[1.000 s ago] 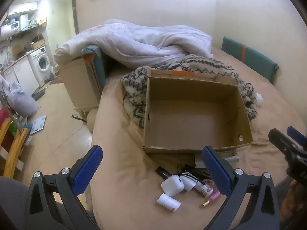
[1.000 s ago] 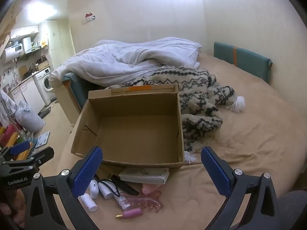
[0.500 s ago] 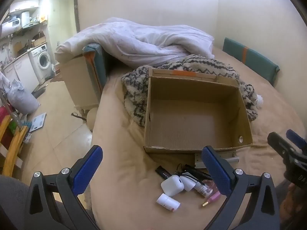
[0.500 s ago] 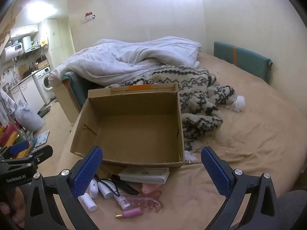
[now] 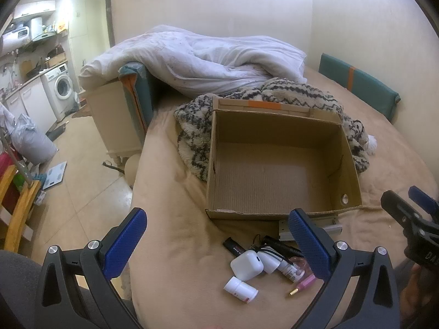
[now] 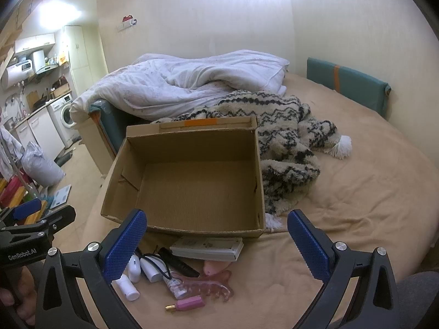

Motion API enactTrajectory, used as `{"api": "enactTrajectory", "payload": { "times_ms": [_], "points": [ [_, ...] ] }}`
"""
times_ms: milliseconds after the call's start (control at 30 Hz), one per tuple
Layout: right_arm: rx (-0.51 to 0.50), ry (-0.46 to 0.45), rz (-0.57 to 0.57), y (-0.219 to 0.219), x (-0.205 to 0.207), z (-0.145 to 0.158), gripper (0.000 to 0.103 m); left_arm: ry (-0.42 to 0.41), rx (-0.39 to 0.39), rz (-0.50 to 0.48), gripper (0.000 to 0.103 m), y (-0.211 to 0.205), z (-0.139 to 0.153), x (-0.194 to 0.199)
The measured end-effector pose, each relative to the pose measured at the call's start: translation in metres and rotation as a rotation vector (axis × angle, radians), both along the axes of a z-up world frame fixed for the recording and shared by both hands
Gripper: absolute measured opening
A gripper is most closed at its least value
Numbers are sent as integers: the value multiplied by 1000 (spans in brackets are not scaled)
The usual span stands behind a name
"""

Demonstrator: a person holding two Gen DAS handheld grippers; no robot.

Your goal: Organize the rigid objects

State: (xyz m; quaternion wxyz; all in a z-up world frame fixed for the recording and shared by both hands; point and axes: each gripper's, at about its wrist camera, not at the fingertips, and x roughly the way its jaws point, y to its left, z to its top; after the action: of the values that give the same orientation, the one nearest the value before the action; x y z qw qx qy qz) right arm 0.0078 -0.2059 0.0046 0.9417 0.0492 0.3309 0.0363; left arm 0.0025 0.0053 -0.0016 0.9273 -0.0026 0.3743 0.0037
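left wrist view looks from lower left over the bed, right wrist view from lower right, both near, sharing the cardboard box (image 5: 279, 161) (image 6: 189, 175) mid-frame

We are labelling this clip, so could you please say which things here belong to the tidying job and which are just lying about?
Job:
cardboard box
white case
small white bottle
pink tube
flat white box
pink comb

Lying about:
duvet
patterned blanket
washing machine
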Motion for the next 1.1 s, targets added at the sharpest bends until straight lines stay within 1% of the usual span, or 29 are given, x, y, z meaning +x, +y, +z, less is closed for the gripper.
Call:
{"api": "enactTrajectory", "payload": {
  "times_ms": [267,467,733,833,933,1100],
  "points": [
    [1,6,2,3,0,-2,103,5,-5,10,103,2,1,0],
    [-18,9,10,6,1,-5,103,5,-10,14,103,3,1,0],
    [-13,5,10,7,1,-4,103,4,2,22,103,3,-1,1],
    [-16,5,7,7,2,-3,103,7,-3,33,103,6,-3,1],
    [2,12,0,4,4,-1,103,8,1,41,103,6,-3,2],
    [6,12,-3,2,5,-1,103,14,-5,38,103,7,-4,1]
  ]
}}
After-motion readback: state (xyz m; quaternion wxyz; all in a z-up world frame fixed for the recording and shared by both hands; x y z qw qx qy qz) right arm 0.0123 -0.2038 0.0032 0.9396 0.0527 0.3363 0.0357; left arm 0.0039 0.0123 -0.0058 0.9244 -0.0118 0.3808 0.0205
